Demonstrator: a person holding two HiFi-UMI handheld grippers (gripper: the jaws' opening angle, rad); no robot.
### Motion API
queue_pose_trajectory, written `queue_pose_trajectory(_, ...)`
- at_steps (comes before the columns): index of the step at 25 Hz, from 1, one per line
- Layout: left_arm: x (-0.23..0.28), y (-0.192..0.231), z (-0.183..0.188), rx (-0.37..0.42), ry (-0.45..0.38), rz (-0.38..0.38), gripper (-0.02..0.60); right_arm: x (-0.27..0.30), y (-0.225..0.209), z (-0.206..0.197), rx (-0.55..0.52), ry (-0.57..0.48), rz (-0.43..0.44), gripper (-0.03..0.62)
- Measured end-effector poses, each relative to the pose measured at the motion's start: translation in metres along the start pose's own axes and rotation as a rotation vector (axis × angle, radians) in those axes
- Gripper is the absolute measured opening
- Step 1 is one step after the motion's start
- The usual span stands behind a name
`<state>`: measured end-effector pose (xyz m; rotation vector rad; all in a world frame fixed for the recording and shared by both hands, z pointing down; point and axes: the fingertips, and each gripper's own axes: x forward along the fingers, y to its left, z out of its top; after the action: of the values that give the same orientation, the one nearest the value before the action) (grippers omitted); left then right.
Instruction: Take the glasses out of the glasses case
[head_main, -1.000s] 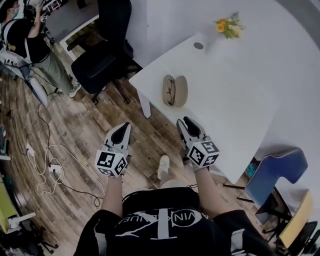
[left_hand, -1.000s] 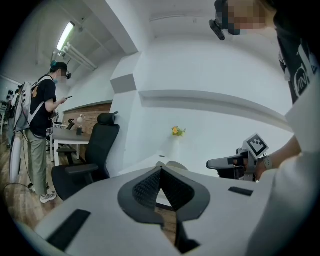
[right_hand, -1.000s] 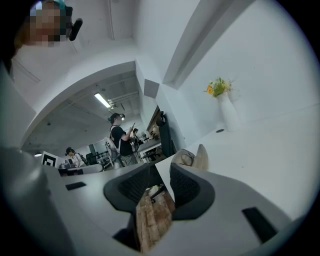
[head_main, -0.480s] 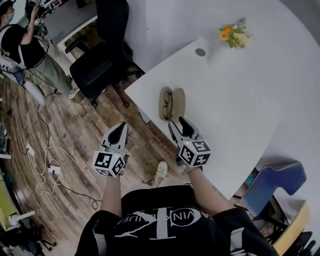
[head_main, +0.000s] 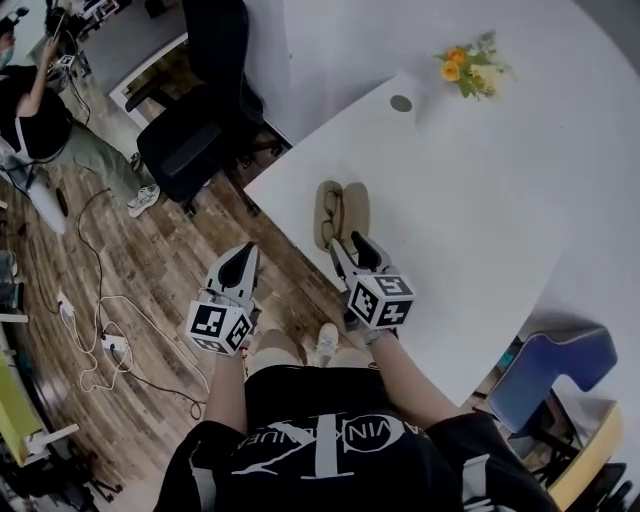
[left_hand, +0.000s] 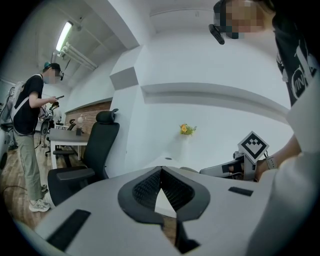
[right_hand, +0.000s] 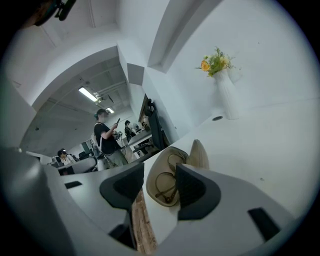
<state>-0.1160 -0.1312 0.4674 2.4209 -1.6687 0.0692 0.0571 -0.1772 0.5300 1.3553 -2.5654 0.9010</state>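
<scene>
An open beige glasses case (head_main: 352, 208) lies near the white table's (head_main: 470, 220) front-left edge, with the glasses (head_main: 331, 212) in its left half. My right gripper (head_main: 352, 248) is just short of the case, its jaws opening with nothing between them. In the right gripper view the case (right_hand: 165, 165) and the glasses (right_hand: 167, 184) show through the gap of the right gripper (right_hand: 161, 171). My left gripper (head_main: 243, 262) hangs over the wooden floor left of the table, shut and empty. In its own view the left gripper (left_hand: 161, 172) shows its pads meeting at the tips.
A white vase with orange flowers (head_main: 470, 62) stands at the table's far side, beside a round cable hole (head_main: 401, 103). A black office chair (head_main: 190, 130) sits left of the table. A person (head_main: 30, 110) stands far left. Cables (head_main: 90, 330) lie on the floor.
Both grippers moved forward toward the table. The right gripper came up close to the open case and its jaws spread wider. The left gripper stayed shut.
</scene>
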Motion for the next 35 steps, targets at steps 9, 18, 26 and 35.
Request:
queue_pose_trajectory(9,0.048,0.021,0.0,0.003,0.02,-0.102,0.014,0.025,-0.013,0.002,-0.003,0.03,-0.128,0.184)
queue_pose_trajectory(18,0.086,0.052,0.014,0.002,0.033,-0.192,0.014,0.049,-0.026,0.002,-0.109,0.15,-0.311,0.184)
queue_pose_trajectory(26,0.114,0.063,0.009,-0.021,0.054,-0.262,0.014,0.062,-0.031,-0.006,-0.245,0.346,-0.412,0.184)
queue_pose_trajectory(35,0.138,0.068,0.006,-0.048,0.058,-0.318,0.014,0.076,-0.038,-0.002,-0.401,0.451,-0.502,0.184)
